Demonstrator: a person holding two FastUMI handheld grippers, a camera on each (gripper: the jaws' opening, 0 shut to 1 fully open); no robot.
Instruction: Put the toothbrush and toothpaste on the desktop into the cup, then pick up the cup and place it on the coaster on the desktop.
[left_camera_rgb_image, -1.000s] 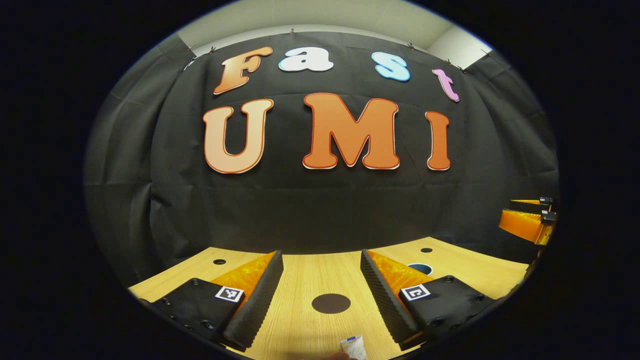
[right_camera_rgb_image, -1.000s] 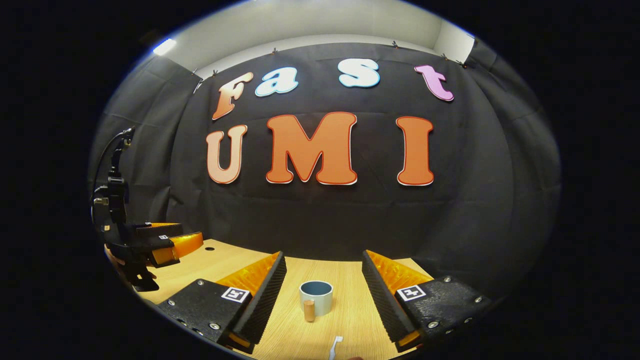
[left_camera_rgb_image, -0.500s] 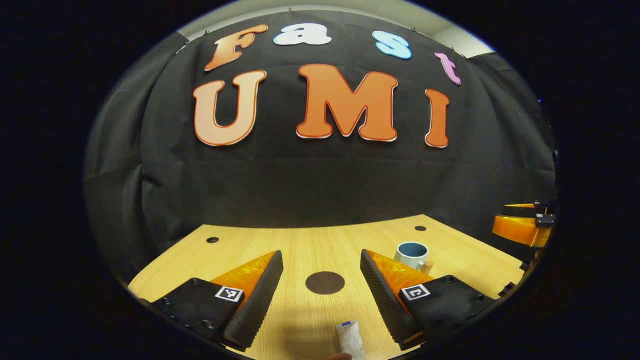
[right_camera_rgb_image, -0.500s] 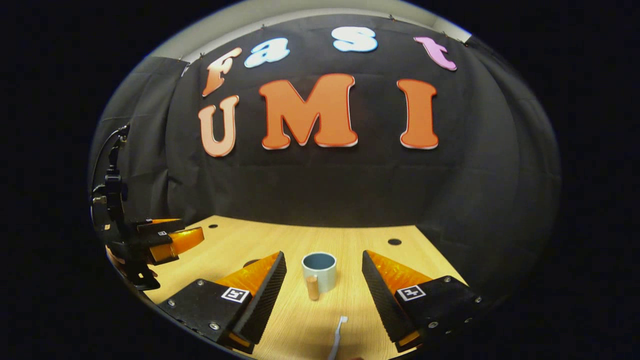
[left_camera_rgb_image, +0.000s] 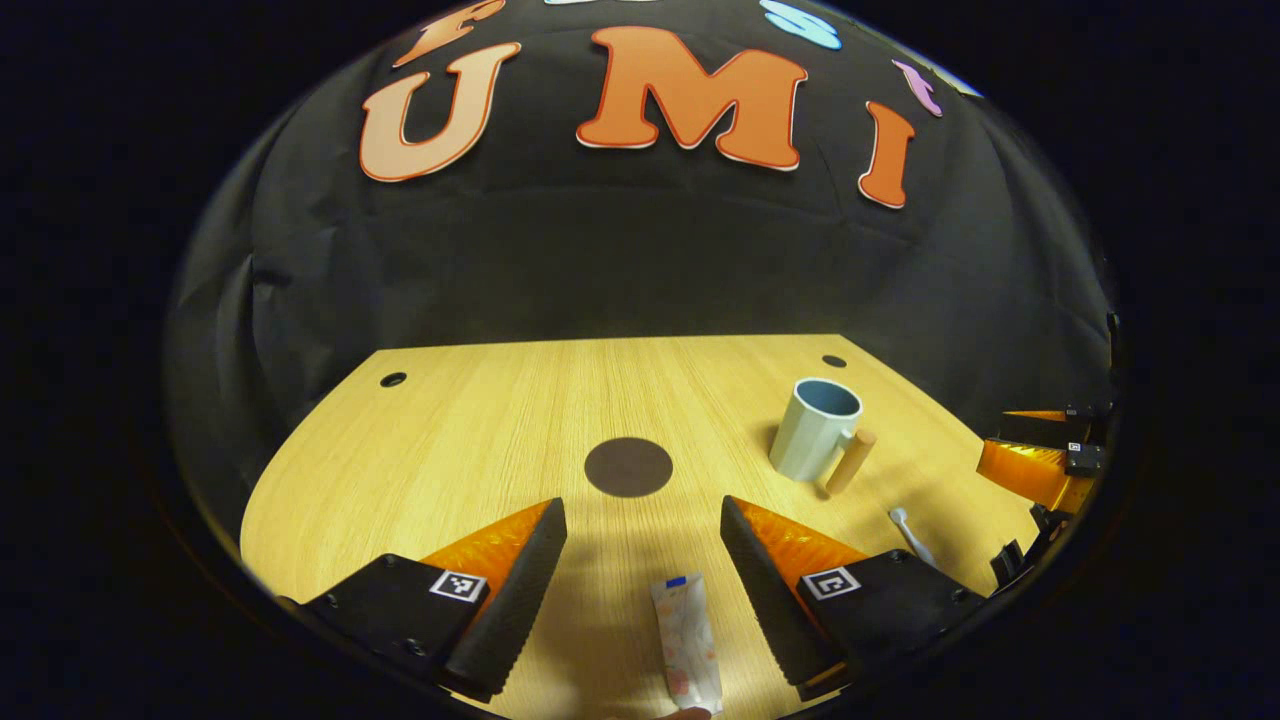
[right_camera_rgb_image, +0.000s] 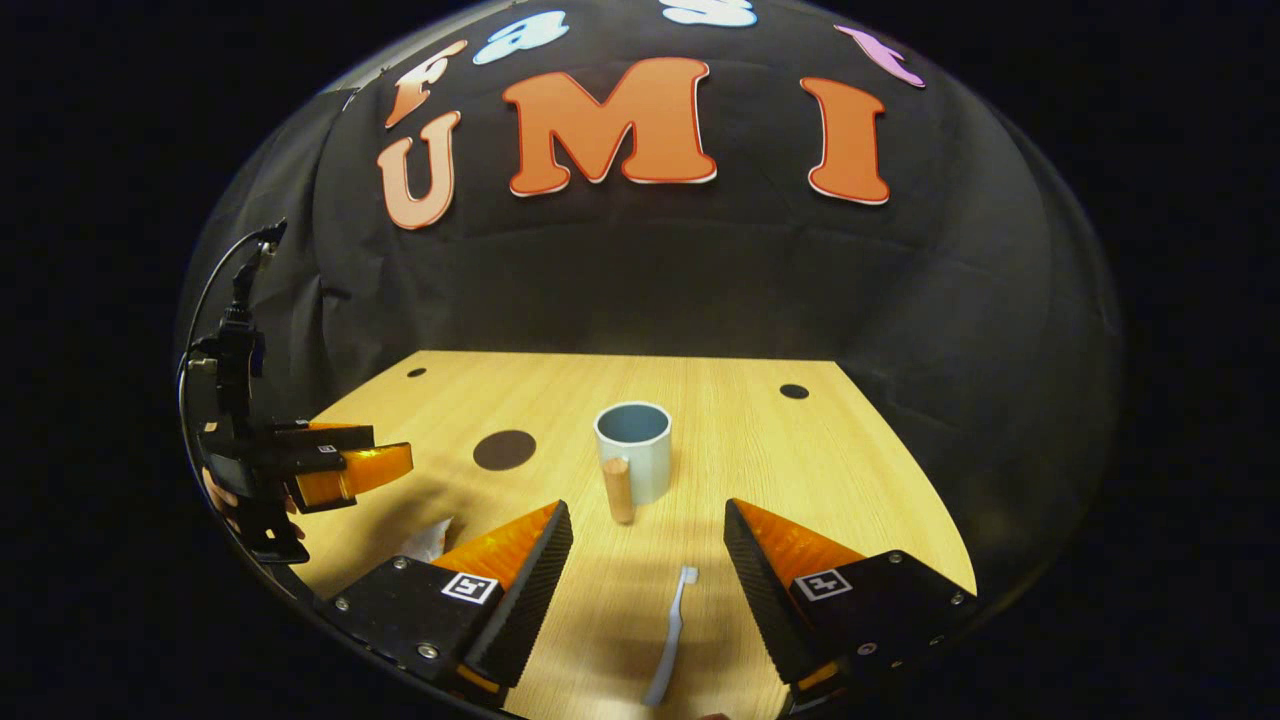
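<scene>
In the left gripper view my left gripper (left_camera_rgb_image: 640, 520) is open above a white toothpaste tube (left_camera_rgb_image: 686, 645) that lies flat on the wooden desktop (left_camera_rgb_image: 480, 430) between its fingers. The dark round coaster (left_camera_rgb_image: 628, 467) sits just beyond. A pale blue cup (left_camera_rgb_image: 814, 429) with a wooden handle stands upright to the right. In the right gripper view my right gripper (right_camera_rgb_image: 648, 520) is open above a pale blue toothbrush (right_camera_rgb_image: 670, 635) lying on the desktop (right_camera_rgb_image: 800, 470), with the cup (right_camera_rgb_image: 634, 451) beyond it and the coaster (right_camera_rgb_image: 504, 450) to its left.
The left gripper (right_camera_rgb_image: 300, 470) and a cable show at the left edge of the right gripper view; the right gripper (left_camera_rgb_image: 1040, 460) shows at the right edge of the left gripper view. Small round holes (left_camera_rgb_image: 393, 380) mark the desktop's far corners. Black cloth walls close the back.
Both grippers have tilted downward and pulled back, so more desktop shows. The toothpaste, toothbrush, cup and coaster have come fully into view. Both grippers stay open.
</scene>
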